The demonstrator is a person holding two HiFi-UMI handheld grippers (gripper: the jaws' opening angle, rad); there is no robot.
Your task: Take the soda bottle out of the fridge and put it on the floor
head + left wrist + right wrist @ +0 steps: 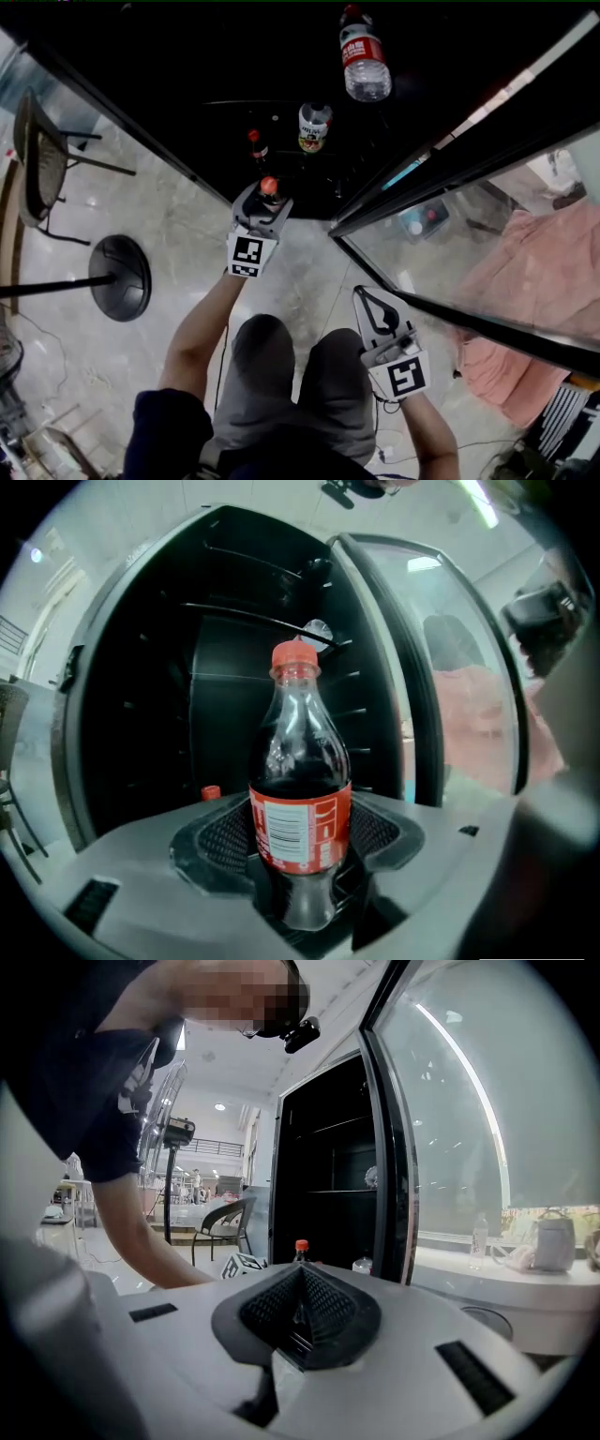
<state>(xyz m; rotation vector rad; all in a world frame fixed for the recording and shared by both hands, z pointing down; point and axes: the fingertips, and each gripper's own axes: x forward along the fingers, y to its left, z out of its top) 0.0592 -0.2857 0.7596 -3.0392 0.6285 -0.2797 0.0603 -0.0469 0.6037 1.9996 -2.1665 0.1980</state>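
The soda bottle (300, 799) has a red cap, a red label and dark drink. It stands upright between my left gripper's (302, 855) jaws, whose pads (230, 841) press on its lower body. In the head view the left gripper (262, 208) holds the soda bottle (269, 186) just in front of the open black fridge (281, 56), above the floor (187, 225). My right gripper (362, 294) hangs lower right near the glass door (469, 187), shut and empty. In the right gripper view its jaws (300, 1277) meet, and the soda bottle's cap (301, 1246) shows beyond them.
Inside the fridge are a clear water bottle (364, 56), a white-capped bottle (314, 127) and a small red-capped bottle (255, 145). A chair (42, 159) and a round black stand base (122, 277) are on the left. Pink cloth (534, 272) shows behind the door.
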